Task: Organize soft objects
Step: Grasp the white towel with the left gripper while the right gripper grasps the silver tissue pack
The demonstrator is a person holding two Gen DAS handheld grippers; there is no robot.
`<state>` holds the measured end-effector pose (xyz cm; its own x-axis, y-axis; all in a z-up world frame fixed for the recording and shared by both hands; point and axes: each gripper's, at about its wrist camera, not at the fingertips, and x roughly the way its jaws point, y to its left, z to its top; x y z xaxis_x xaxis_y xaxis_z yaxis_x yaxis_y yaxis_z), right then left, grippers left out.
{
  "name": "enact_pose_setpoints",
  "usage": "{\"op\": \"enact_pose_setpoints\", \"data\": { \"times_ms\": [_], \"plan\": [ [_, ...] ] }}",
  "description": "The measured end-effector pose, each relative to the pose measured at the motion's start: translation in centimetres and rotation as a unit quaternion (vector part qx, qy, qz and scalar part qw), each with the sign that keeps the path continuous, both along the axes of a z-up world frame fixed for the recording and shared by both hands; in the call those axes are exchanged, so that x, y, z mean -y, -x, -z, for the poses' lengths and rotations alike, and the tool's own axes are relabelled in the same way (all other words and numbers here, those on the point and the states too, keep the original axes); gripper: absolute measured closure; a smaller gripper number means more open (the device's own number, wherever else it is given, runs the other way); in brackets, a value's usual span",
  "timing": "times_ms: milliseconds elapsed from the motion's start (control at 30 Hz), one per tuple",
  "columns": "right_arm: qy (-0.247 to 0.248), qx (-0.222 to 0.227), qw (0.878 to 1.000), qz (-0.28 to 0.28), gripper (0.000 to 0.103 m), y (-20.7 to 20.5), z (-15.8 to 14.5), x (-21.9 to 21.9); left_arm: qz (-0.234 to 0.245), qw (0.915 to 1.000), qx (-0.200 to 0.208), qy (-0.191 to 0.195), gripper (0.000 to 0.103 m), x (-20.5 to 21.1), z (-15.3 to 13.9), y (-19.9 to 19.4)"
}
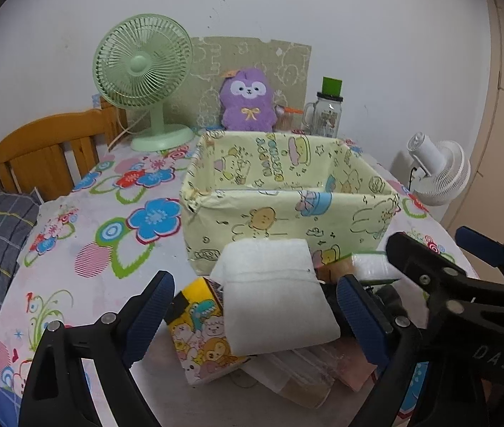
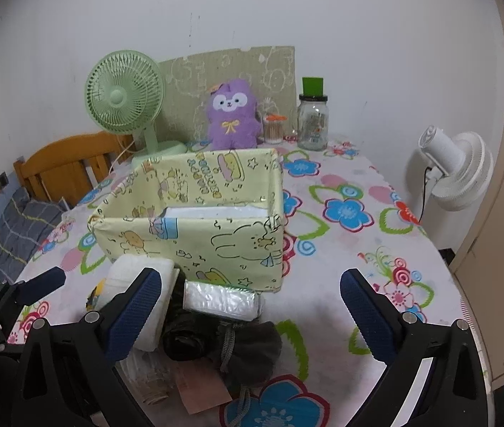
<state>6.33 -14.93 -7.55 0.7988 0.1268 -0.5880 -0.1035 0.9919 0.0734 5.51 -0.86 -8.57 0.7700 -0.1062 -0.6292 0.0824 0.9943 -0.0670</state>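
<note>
A pale yellow cartoon-print box point(image 1: 287, 210) stands open on the flowered tablecloth. In front of it lies a heap: a folded white foam sheet point(image 1: 273, 295), a yellow cartoon pack point(image 1: 202, 338), a clear plastic packet point(image 2: 221, 300), a black roll point(image 2: 184, 339) and a dark grey drawstring pouch point(image 2: 252, 348). My left gripper point(image 1: 255, 315) is open, its fingers on either side of the white sheet without pressing it. My right gripper point(image 2: 252, 306) is open wide over the packet and pouch. Something white point(image 2: 213, 211) shows inside the box point(image 2: 195, 242).
Along the back wall stand a green fan point(image 1: 141, 82), a purple plush point(image 1: 248, 99), a cardboard sheet, a small swab jar point(image 2: 274, 128) and a glass jar with a green lid point(image 1: 326, 114). A white fan point(image 2: 458, 170) is off the table's right edge. A wooden headboard point(image 1: 49, 153) is at left.
</note>
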Motion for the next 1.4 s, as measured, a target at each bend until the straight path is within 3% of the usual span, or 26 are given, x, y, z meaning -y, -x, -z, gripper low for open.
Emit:
{"op": "enact_pose_setpoints", "data": {
  "times_ms": [433,567,767,967,1100,1400],
  "plan": [
    [-0.007,-0.043,0.999,-0.001,0.007,-2.3,2.1,-0.5,0.008,0.9995,-0.031,-0.001,0.013,1.3,1.8,-1.8],
    [-0.009,-0.056,0.998,-0.003,0.009,-2.8,2.6,-0.7,0.006,0.9992,-0.041,-0.001,0.022,1.2,2.3,-2.3],
    [-0.016,-0.077,0.997,-0.011,0.018,-3.8,3.7,-1.1,0.011,0.9984,-0.056,-0.003,0.028,1.5,3.0,-2.9],
    [-0.016,-0.090,0.996,-0.017,0.032,-4.3,4.2,-1.5,0.014,0.9979,-0.064,-0.006,0.029,1.9,3.5,-3.4],
    [-0.027,-0.097,0.995,-0.025,0.042,-4.6,4.5,-1.5,0.021,0.9976,-0.065,-0.009,0.036,2.1,3.6,-3.3],
    [-0.026,-0.089,0.995,-0.024,0.043,-4.2,4.1,-1.8,0.029,0.9979,-0.058,-0.002,0.042,2.1,3.2,-2.7]
  ]
}}
